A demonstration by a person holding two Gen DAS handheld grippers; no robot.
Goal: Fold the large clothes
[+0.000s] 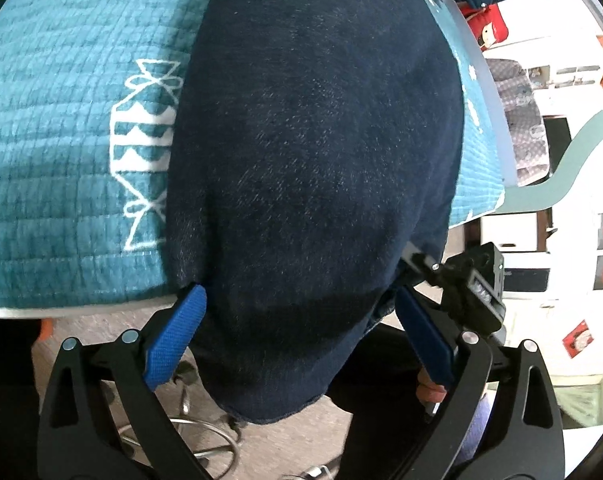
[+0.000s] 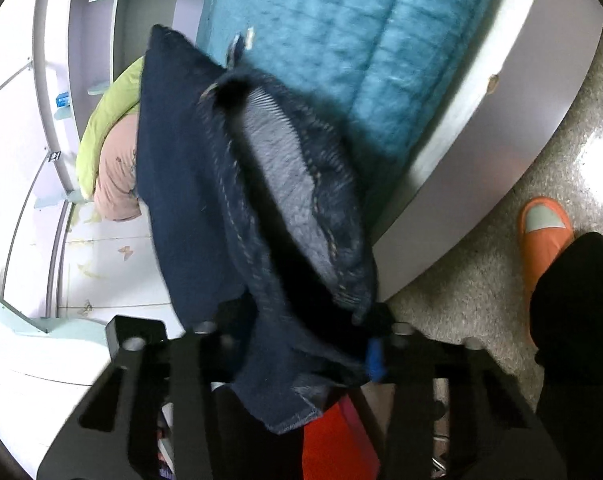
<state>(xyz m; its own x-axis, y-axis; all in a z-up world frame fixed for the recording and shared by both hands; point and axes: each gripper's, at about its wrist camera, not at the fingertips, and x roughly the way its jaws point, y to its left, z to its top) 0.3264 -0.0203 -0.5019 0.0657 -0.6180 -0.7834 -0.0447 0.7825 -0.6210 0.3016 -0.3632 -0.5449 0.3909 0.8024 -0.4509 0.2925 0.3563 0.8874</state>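
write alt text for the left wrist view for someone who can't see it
A dark navy garment lies over the edge of a bed covered by a teal quilt with a white pattern, its end hanging between the wide-open left tongs, whose blue pads stand on either side of the cloth. Speckled floor and a metal stool base show below.

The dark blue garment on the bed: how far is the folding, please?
Done: the dark blue garment lies spread along the teal quilt, one end hanging over the bed edge. In hand: the right gripper is closed on its bunched, stitched end; the left gripper is open, its blue fingers on either side of the hanging end, not pinching. Left: no fold is visible yet, so probably all the folding.
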